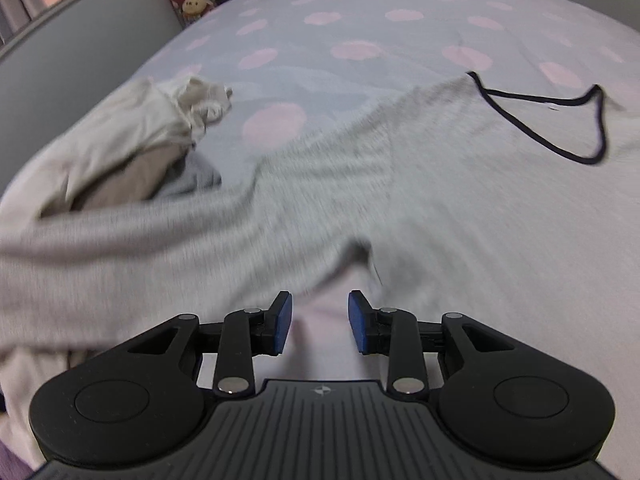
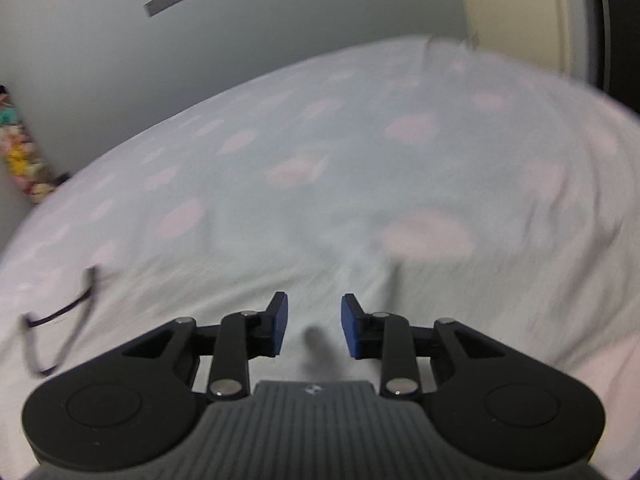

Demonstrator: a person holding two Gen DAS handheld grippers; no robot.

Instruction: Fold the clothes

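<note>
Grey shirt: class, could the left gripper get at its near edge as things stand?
Probably yes. The left gripper is open, the grey shirt lies flat on the bed just ahead, and nothing sits between them.

Both my wrist cameras look forward, low over the bed [image 1: 360,32]; they share the grey top's dark neckline [image 1: 560,128], at my right view's left edge.

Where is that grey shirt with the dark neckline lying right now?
The grey shirt lies spread on the spotted bedsheet, just ahead of the open left gripper; a pile of pale clothes sits to its left in the left wrist view.
</note>
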